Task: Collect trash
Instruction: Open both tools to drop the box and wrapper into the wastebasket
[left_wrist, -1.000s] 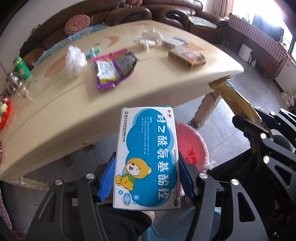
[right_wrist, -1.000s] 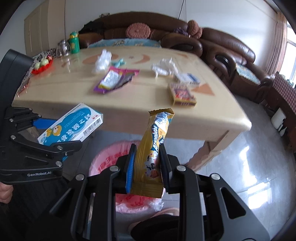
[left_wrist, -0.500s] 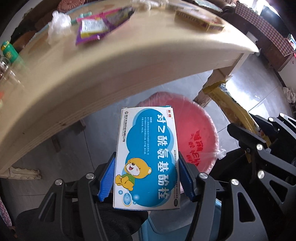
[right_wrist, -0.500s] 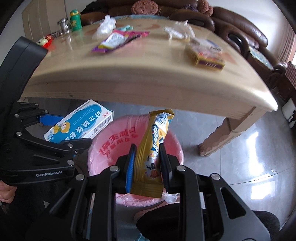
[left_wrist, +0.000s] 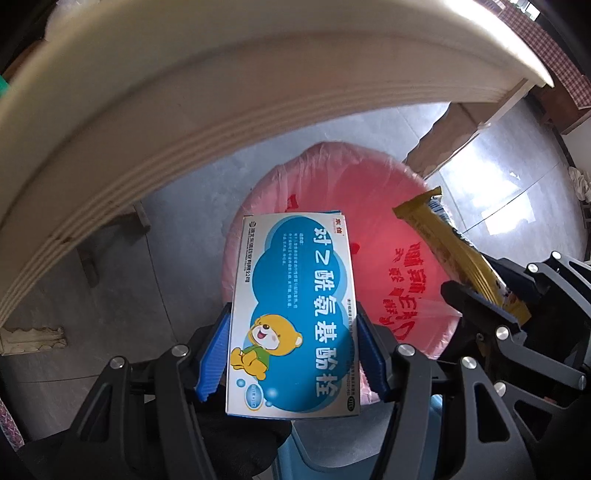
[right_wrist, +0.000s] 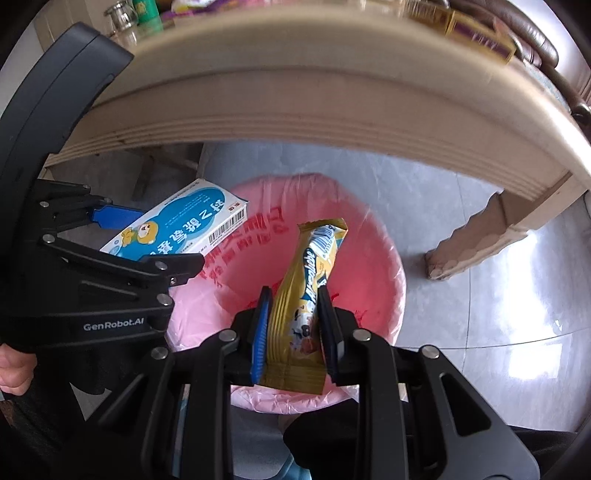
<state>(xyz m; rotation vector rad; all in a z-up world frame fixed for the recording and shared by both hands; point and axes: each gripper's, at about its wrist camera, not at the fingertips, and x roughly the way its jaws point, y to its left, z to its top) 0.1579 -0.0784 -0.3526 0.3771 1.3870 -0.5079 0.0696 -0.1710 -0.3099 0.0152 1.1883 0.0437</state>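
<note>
My left gripper (left_wrist: 291, 339) is shut on a blue and white medicine box (left_wrist: 291, 306) with a cartoon bear, held over the left rim of a bin lined with a pink bag (left_wrist: 369, 206). The box also shows in the right wrist view (right_wrist: 177, 225). My right gripper (right_wrist: 293, 325) is shut on a yellow snack wrapper (right_wrist: 310, 280), held upright above the bin's opening (right_wrist: 373, 280). The wrapper shows at the right of the left wrist view (left_wrist: 454, 251).
The beige table's edge (left_wrist: 184, 110) arches just above and beyond the bin. A table leg (right_wrist: 487, 236) stands to the bin's right on the grey tiled floor (right_wrist: 517, 302). More trash lies on the tabletop (right_wrist: 476, 33).
Both grippers have dropped below the table's edge and moved forward over the pink bin, each still holding its item. The tabletop has passed out of view above.
</note>
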